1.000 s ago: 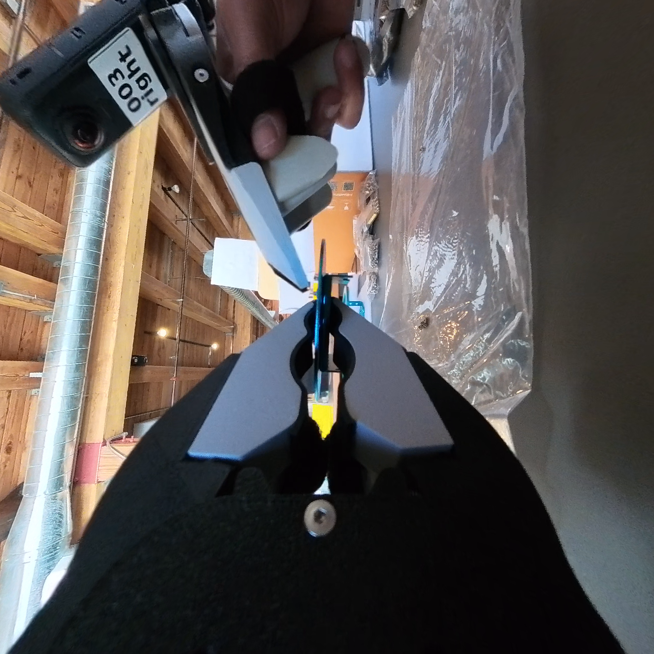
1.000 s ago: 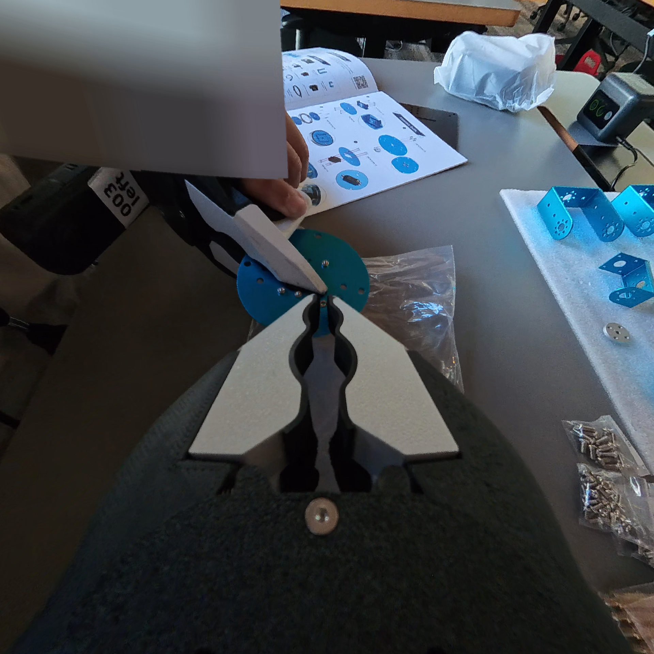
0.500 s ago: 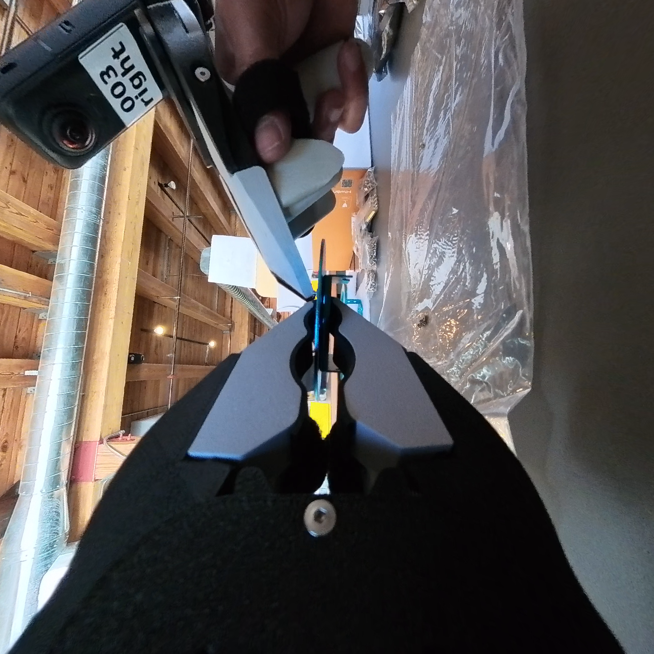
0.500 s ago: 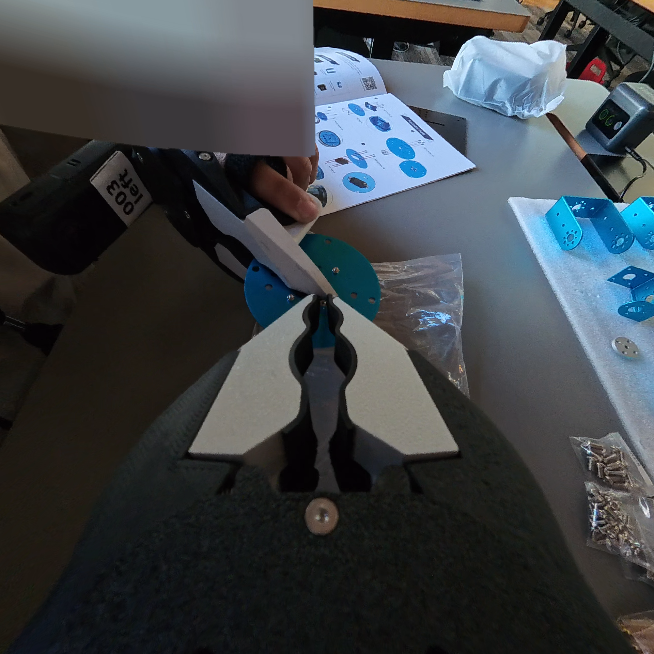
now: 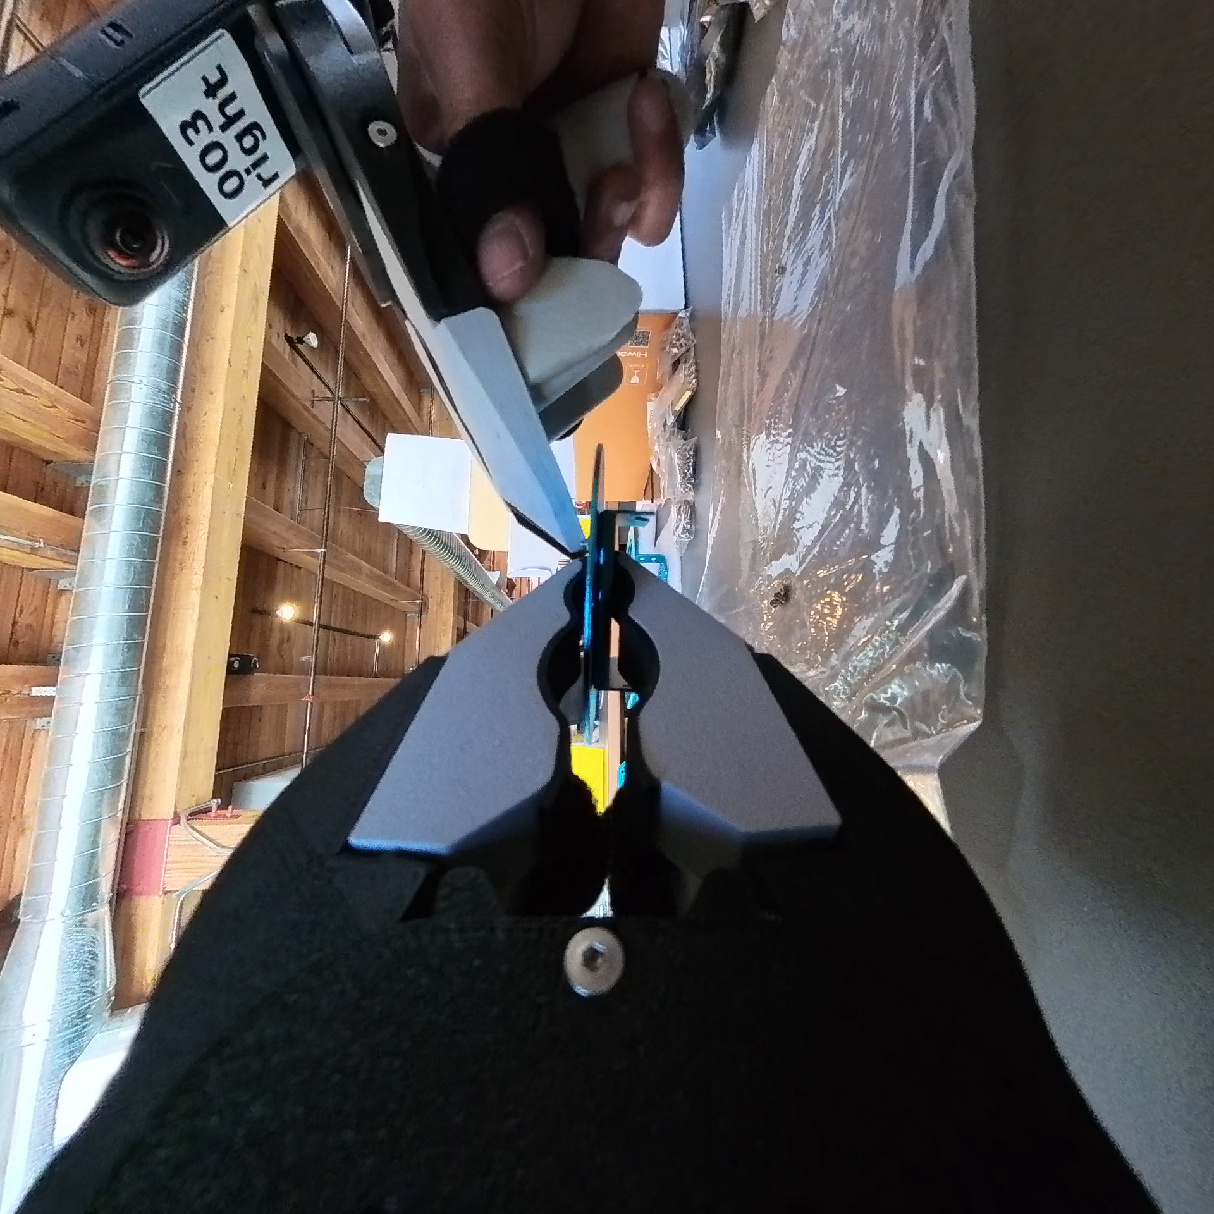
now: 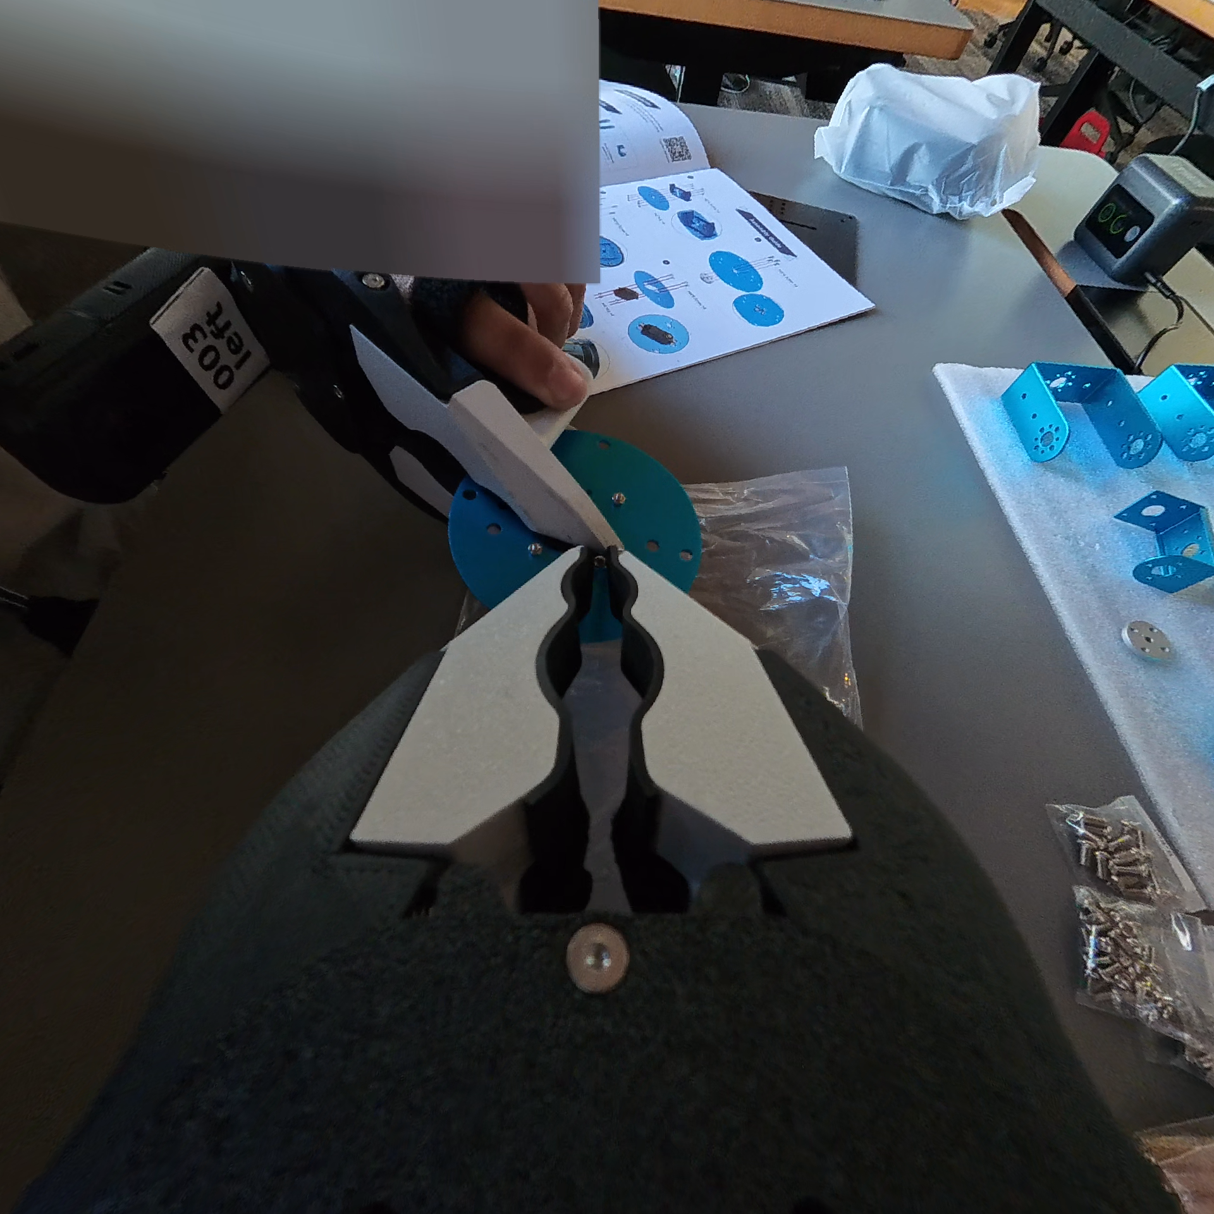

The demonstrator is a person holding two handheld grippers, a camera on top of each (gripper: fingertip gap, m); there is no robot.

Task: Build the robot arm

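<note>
A round blue disc [image 6: 647, 489] with small holes and screws is held off the grey table [image 6: 920, 394]. My left gripper [image 5: 601, 566] is shut on the disc [image 5: 596, 594], which shows edge-on between its fingers. In the right wrist view the left gripper's white fingers [image 6: 519, 466] reach in from the upper left, held by a hand [image 6: 525, 341]. My right gripper [image 6: 599, 558] is shut on a small silver screw [image 6: 599, 560], with its tips against the disc's face. In the left wrist view the right gripper's fingers [image 5: 506, 420] come down from the upper left to the disc.
A clear bag of screws [image 6: 782, 565] lies right under the disc. An open instruction booklet [image 6: 716, 276] lies behind it. A white foam pad [image 6: 1025, 499] on the right carries blue brackets [image 6: 1077, 414]. Small screw bags [image 6: 1117, 893], a white plastic bag [image 6: 933, 144] and a grey device [image 6: 1149, 217] lie further off. My left and right fingertips are right by each other.
The right gripper has shifted slightly while its tips stay at the disc's face. The left gripper still holds the disc in the same place.
</note>
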